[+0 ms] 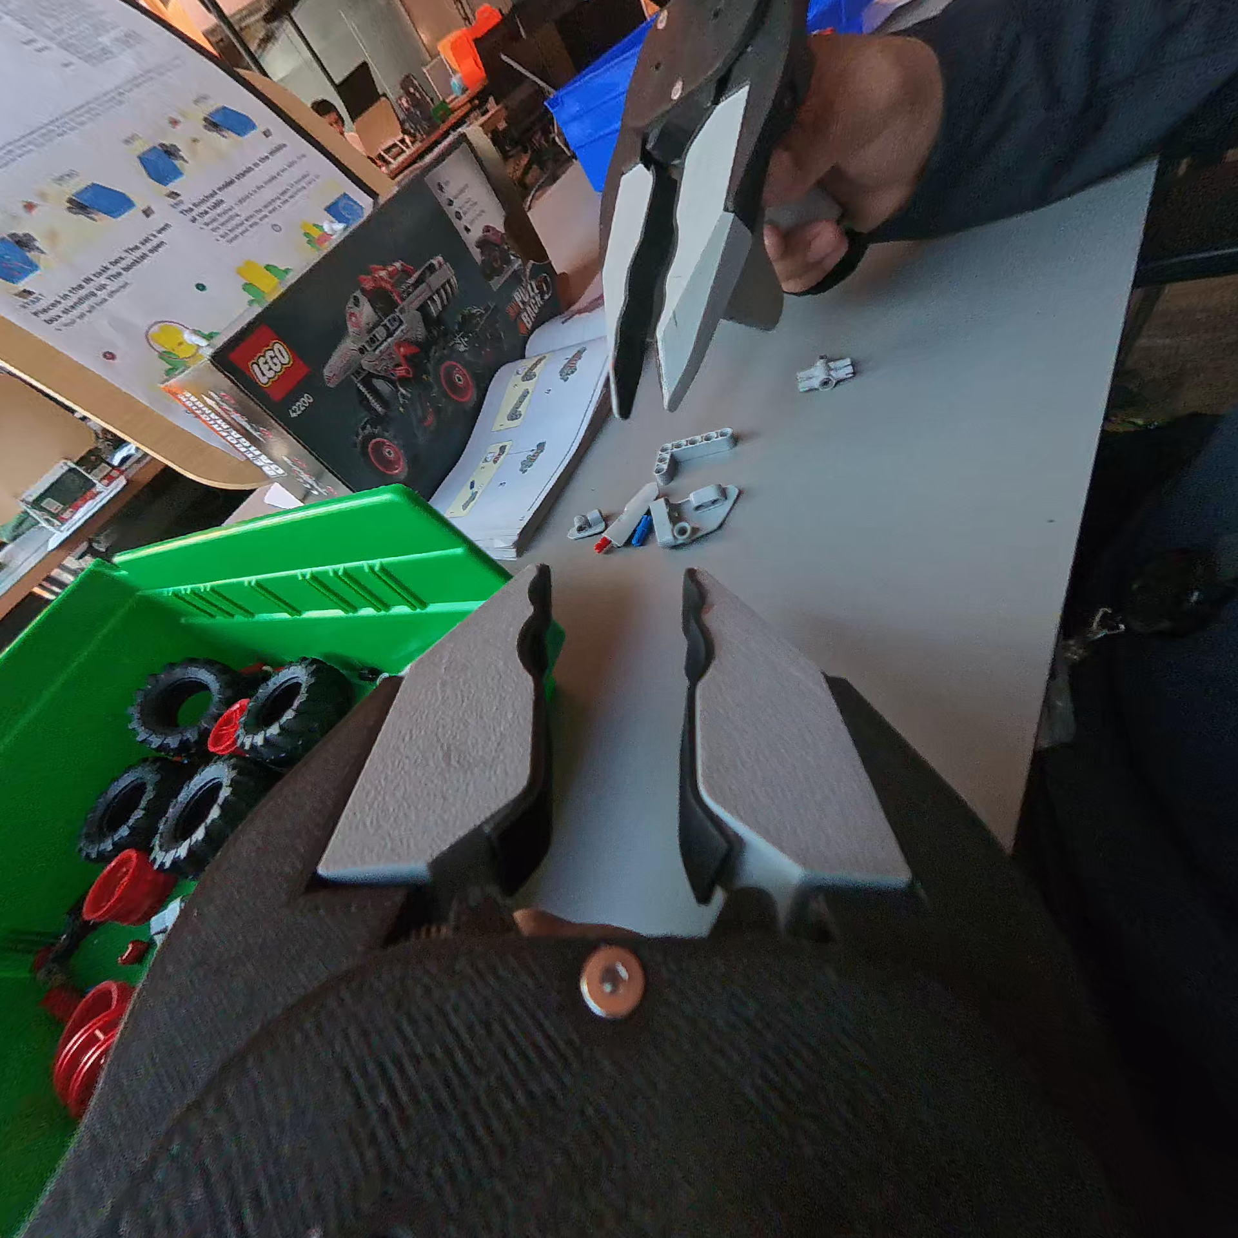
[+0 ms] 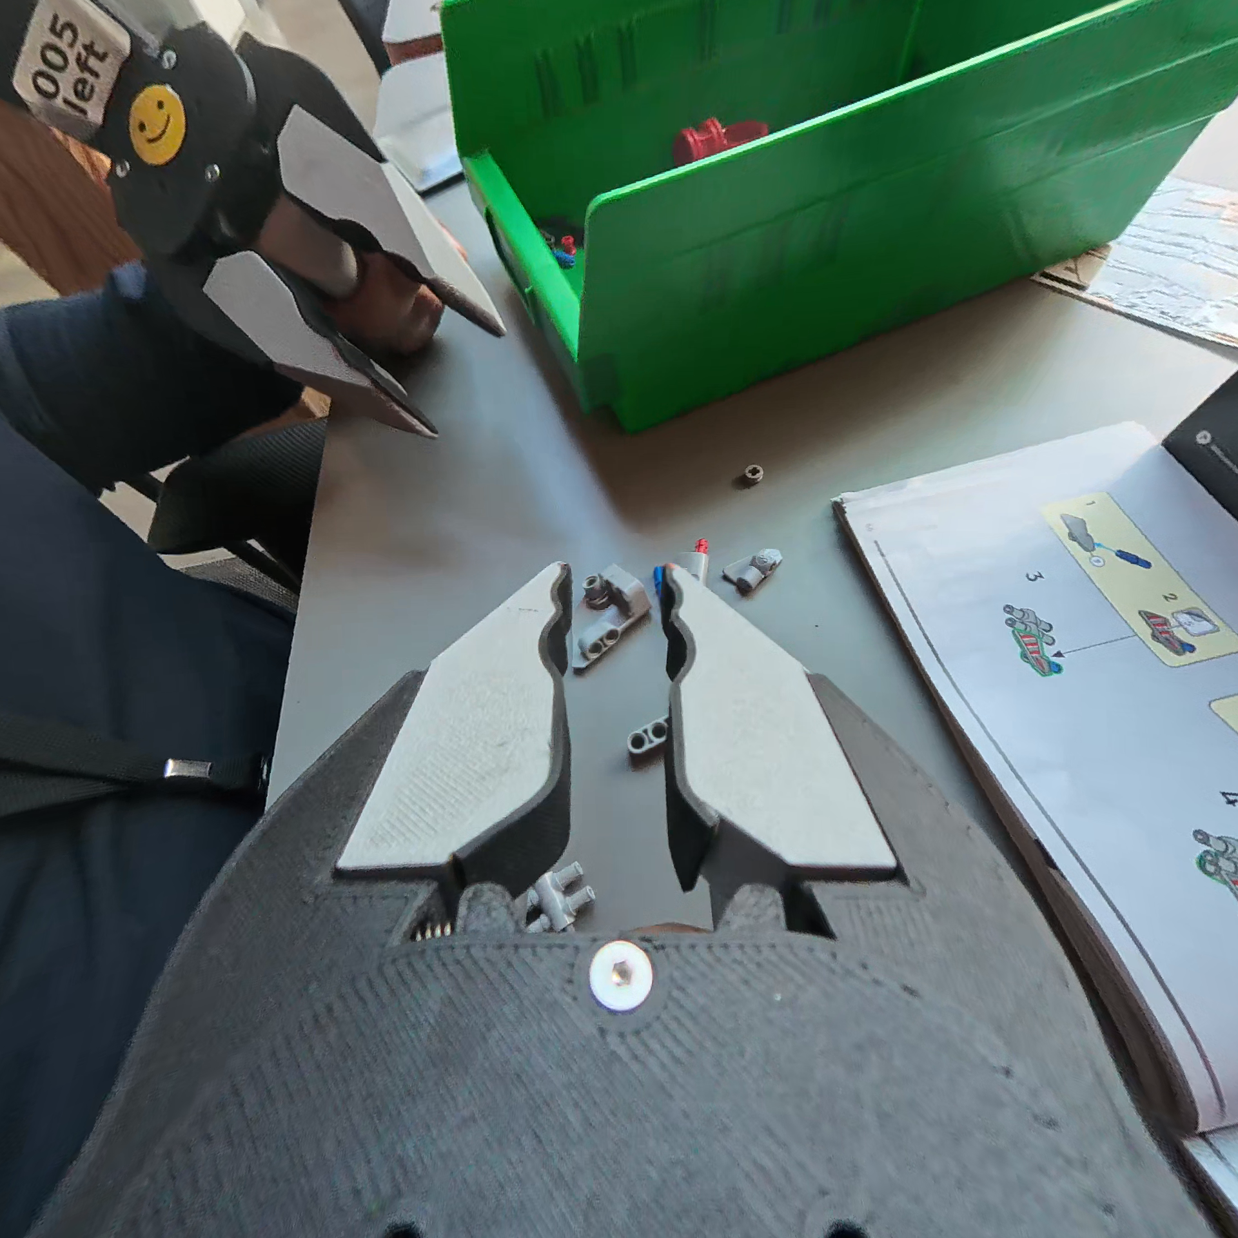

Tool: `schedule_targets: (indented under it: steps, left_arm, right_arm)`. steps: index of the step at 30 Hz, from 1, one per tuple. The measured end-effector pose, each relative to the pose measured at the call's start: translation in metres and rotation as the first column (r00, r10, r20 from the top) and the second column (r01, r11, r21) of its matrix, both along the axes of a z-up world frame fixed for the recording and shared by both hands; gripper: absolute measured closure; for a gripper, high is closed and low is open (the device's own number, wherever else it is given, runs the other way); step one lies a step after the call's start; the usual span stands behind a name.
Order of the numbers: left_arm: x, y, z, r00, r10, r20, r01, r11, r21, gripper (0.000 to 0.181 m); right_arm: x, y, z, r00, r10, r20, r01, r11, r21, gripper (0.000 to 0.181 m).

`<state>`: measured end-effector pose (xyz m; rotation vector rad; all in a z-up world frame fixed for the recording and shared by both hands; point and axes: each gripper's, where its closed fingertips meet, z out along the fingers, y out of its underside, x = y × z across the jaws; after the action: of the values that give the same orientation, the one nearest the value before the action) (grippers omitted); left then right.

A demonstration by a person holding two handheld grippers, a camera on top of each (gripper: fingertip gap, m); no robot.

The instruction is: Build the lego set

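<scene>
- Loose grey Lego Technic parts lie on the grey table (image 2: 429,509), between the green bin (image 2: 737,281) and the open instruction booklet (image 2: 1005,737).
- Right wrist view: grey panel piece (image 2: 606,620) sits directly ahead between the right gripper (image 2: 616,579) fingertips, not touched; jaws spread, nothing held.
- Blue pin (image 2: 659,575) and white part with red axle tip (image 2: 697,556) just beside the right-hand fingertip; small grey connector (image 2: 753,569) a bit further right.
- Short grey beam (image 2: 648,735) lies below the gripper, partly hidden; grey pin connector (image 2: 559,901) near the gripper base; small dark bush (image 2: 753,474) alone nearer the bin.
- Left gripper (image 1: 616,583) hovers off to the side by the bin, fingers apart, empty.
- Bin holds black tyres (image 1: 181,703) and red wheel hubs (image 1: 124,884); Lego box (image 1: 375,348) stands behind the booklet.
- Judged step: early in the build, parts laid out, first sub-assembly not yet joined.
- Next move likely: lower the right gripper and close on the panel piece; the flat low part needs a careful edge grip, and the blue pin nearby could be knocked.
</scene>
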<state>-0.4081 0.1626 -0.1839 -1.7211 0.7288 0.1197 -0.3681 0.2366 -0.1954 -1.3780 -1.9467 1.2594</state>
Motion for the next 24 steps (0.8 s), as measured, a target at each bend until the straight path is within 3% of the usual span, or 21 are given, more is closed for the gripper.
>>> schedule_targets:
  steps: [11, 16, 19, 24]
  left_arm:
    - [-0.001, 0.001, -0.001, 0.999, 0.017, -0.03, -0.017, 1.0, 0.011, 0.149]
    - [-0.003, 0.001, 0.002, 0.998, 0.016, 0.053, -0.015, 1.0, -0.018, 0.153]
    - [-0.009, 0.001, 0.021, 0.979, 0.022, 0.201, -0.017, 1.0, -0.023, 0.155]
    - [-0.074, 0.0, 0.079, 0.954, 0.21, 0.215, -0.219, 0.976, 0.019, 0.158]
  right_arm:
    - [-0.001, 0.002, 0.001, 1.0, -0.017, -0.014, 0.017, 0.999, 0.03, 0.159]
    - [-0.002, 0.004, 0.005, 0.999, -0.026, -0.032, 0.026, 0.999, 0.021, 0.159]
    - [-0.002, 0.006, 0.005, 0.999, -0.033, -0.038, 0.033, 0.999, 0.017, 0.159]
    - [-0.004, 0.007, 0.006, 0.998, -0.036, -0.051, 0.037, 0.999, 0.011, 0.16]
